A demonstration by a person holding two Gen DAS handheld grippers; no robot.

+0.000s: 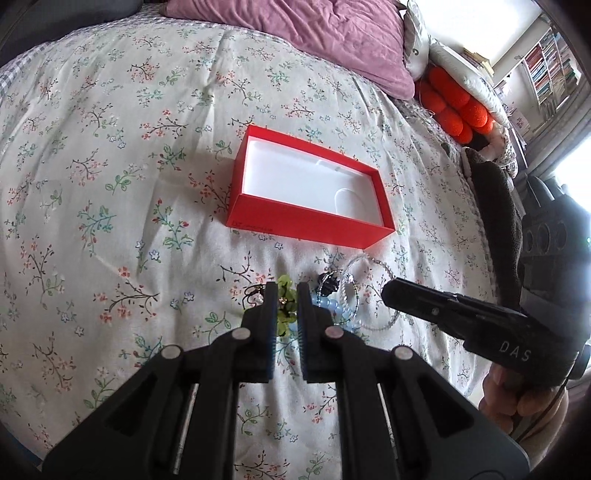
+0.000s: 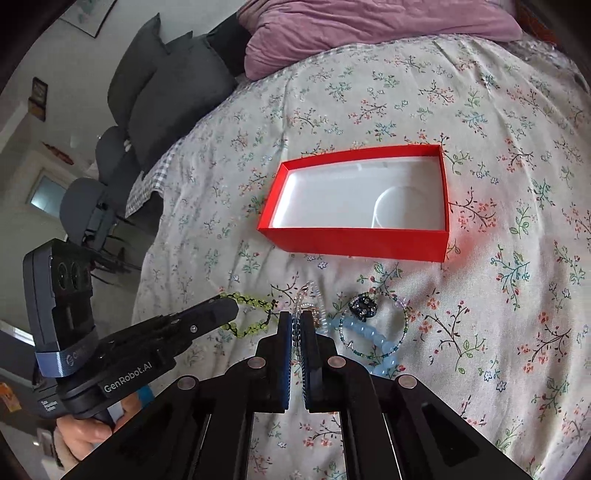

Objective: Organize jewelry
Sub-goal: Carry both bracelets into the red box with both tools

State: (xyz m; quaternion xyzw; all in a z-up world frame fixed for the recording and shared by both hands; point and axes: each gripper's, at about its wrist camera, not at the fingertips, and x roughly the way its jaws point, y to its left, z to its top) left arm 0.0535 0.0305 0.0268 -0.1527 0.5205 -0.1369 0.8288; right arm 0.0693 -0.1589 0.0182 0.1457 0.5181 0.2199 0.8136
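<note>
Both grippers pinch strands near the red box [image 2: 354, 240]: left gripper [image 1: 287, 295] the green bead bracelet [image 2: 255, 326], right gripper [image 2: 295, 321] a clear bead strand [image 2: 295, 332], which may snag neighbouring bracelets

- The left claw [image 1: 287, 295] is black, with round silver screws.
- The right claw [image 2: 295, 321] is black too, with blue ridged pads [image 2: 285, 354].
- White letters say "GenRobot.AI" and "DAS".

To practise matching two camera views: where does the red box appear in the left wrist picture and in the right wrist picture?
Left wrist view: the red box lies just above centre, open, white inside, on the floral bedspread.
Right wrist view: the red box lies right of centre.
Shared landmark: the pink pillow at the top.
</note>
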